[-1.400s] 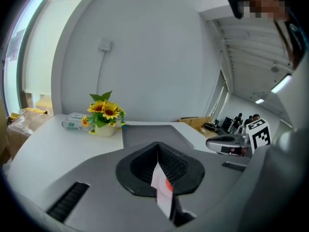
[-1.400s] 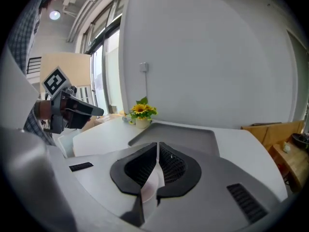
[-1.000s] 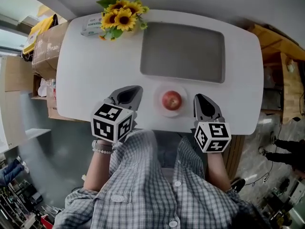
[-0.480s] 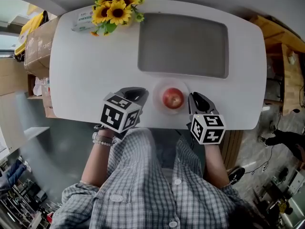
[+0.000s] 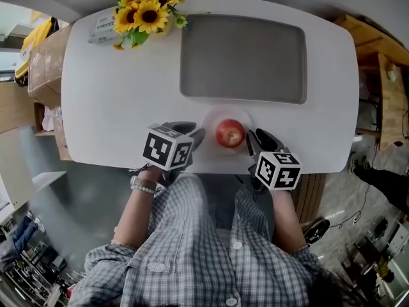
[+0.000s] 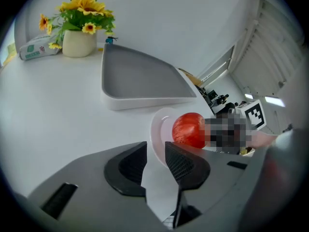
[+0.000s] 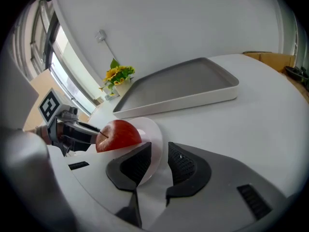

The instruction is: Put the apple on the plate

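The task looks done: the apple (image 5: 230, 133) sits on the small white plate (image 5: 240, 115), which rests on the white surface (image 5: 115, 107) near its front edge, and neither claw is touching the fruit. The left claw (image 5: 195, 135) lies just left of the plate with its tips pointing toward the rim. In the left gripper view its jaws stand only a narrow gap apart with nothing between them, and the plate edge and the apple lie just beyond and to the right of the tips. The right claw (image 5: 250, 138) mirrors it on the other side. Its jaws are likewise slightly parted and empty, with the apple just ahead and to the left of its tips and the plate rim showing through the gap. By this reading nothing remains but to draw both claws clear. As for containers, the plate holds only the apple, which sits upright with its stem showing in the right gripper view. The large grey tray (image 5: 243, 59), further ahead of both claws, is empty. A pot of sunflowers (image 5: 144, 11) stands far ahead and to the left of the left claw, with a small packet (image 5: 102, 25) beside it.
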`<action>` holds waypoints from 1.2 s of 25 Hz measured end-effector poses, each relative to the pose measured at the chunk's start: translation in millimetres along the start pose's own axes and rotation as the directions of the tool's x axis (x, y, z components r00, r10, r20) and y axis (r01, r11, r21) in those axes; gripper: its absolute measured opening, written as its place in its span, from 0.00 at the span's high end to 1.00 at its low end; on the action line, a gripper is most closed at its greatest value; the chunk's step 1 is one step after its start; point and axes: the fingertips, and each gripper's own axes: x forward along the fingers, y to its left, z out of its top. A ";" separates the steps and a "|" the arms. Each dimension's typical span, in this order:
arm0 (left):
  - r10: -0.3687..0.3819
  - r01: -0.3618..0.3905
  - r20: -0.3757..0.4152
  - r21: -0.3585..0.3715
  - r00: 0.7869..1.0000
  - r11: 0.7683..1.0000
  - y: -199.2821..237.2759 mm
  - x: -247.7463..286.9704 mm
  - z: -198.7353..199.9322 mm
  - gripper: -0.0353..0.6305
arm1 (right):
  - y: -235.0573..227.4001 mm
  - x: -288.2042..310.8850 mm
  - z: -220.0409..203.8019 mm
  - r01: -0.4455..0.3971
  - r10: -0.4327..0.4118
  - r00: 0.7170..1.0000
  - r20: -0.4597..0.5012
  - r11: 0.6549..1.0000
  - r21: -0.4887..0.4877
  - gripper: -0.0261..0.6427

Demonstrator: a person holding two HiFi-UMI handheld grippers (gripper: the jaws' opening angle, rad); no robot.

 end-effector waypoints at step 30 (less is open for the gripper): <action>0.029 -0.034 -0.074 -0.068 0.997 0.997 6.7 17.8 -10.6 0.80 | 8.9 8.4 -24.9 -0.037 0.043 0.993 -0.109 0.998 0.057 0.83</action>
